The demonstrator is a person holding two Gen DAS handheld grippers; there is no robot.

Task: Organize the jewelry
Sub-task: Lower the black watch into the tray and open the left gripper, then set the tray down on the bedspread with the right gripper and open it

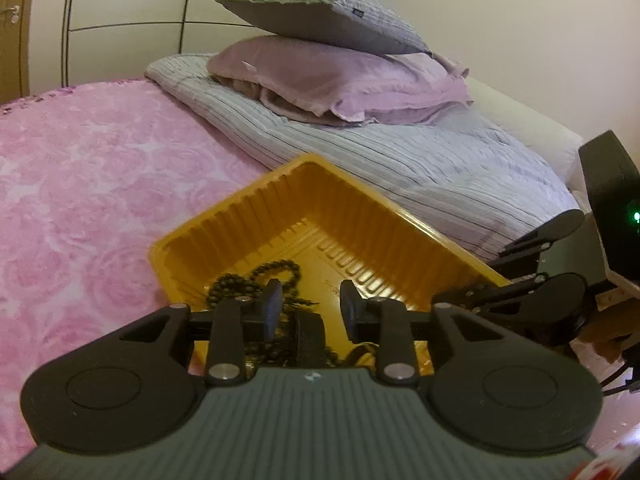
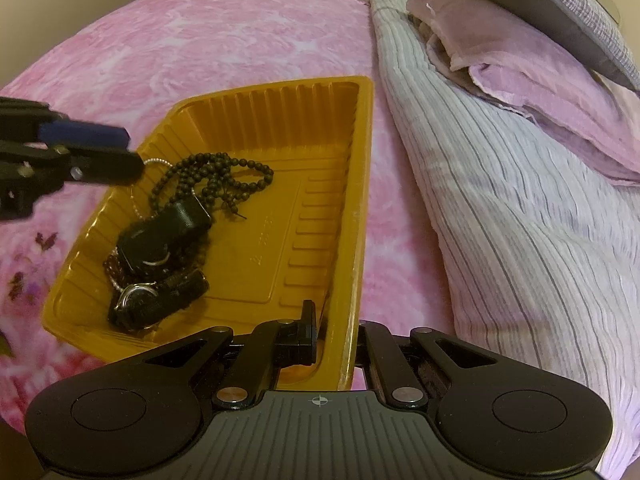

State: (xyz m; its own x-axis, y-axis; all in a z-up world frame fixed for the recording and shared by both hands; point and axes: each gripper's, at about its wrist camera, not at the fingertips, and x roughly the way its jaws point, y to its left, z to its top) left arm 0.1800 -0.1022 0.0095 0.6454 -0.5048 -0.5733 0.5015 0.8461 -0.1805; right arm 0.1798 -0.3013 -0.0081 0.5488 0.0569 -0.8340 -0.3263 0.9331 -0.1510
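Note:
A yellow plastic tray (image 2: 344, 184) lies on the pink bed cover. In it are a dark bead necklace (image 2: 224, 176), a thin pearl chain (image 2: 158, 162), a black watch (image 2: 160, 236) and a second watch with a steel case (image 2: 140, 300). My right gripper (image 2: 334, 336) is shut on the tray's near right rim. My left gripper (image 1: 308, 306) is open just above the tray's near end, over the beads (image 1: 260, 276) and a black strap (image 1: 310, 336). It shows from the side in the right wrist view (image 2: 116, 152), its fingertips by the pearl chain.
A striped grey quilt (image 2: 500, 200) lies right of the tray, with a mauve pillow (image 1: 340, 80) and a grey pillow (image 1: 324, 16) stacked on it. The pink floral cover (image 1: 100, 184) spreads to the left. White wardrobe doors stand behind.

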